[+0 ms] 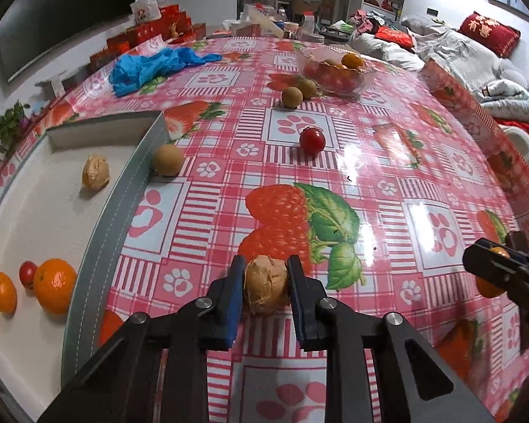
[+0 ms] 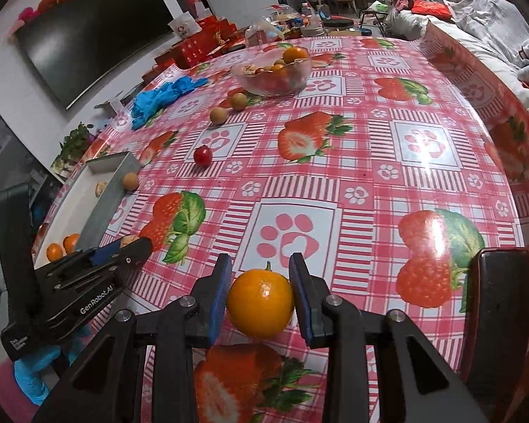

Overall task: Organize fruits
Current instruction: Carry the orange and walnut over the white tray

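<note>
Fruits lay scattered around our two tongs. Far to the left of our left gripper sat the grey tray, holding two oranges, a small tomato and a walnut; a brown longan rested just outside the tray's wall. Our left gripper was clamped tight on a wrinkled walnut – its blue pads pressed both sides, the nut at the tablecloth. Ahead of it lay a red tomato, then two more longans near the glass bowl of fruit. To the right, our right gripper held a stemmed orange between its pads – narrowly parted, gripping it just above the cloth.
</note>
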Tool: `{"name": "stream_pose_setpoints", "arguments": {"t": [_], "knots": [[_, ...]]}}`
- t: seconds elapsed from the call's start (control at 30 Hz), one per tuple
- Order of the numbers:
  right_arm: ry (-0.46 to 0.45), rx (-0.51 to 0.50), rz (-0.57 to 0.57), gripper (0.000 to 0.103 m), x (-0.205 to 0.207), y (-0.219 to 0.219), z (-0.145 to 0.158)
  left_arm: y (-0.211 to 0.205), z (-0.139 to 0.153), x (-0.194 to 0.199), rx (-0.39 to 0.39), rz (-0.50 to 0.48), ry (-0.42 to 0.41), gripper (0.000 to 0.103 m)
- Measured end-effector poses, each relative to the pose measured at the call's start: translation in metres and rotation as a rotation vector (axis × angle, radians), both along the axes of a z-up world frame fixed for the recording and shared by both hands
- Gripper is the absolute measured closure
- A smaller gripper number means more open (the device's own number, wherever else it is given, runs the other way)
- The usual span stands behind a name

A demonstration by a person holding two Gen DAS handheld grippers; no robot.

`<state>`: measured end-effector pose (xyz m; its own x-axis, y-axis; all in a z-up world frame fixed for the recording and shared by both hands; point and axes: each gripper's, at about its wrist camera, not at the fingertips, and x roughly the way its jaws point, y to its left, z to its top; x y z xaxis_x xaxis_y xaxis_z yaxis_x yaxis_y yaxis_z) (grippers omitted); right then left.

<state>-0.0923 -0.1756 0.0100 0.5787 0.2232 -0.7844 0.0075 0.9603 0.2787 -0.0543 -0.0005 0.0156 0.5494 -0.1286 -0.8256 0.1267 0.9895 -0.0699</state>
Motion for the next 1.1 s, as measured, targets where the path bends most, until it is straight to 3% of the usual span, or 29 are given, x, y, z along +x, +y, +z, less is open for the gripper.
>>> {"name": "stream_pose_setpoints", "arguments": {"t": [0.53, 1.1], "knots": [[0.019, -0.025, 0.077, 0.066, 0.011, 0.047, 0.014, 0.055, 0.049, -0.018, -0.088, 0.069, -0.084, 0.077], [0.001, -0.020, 0.285, 0.066, 0.059, 0.171, 0.047, 0.162, 0.061, -0.024, -0.048, 0.264, -0.151, 0.077]]}}
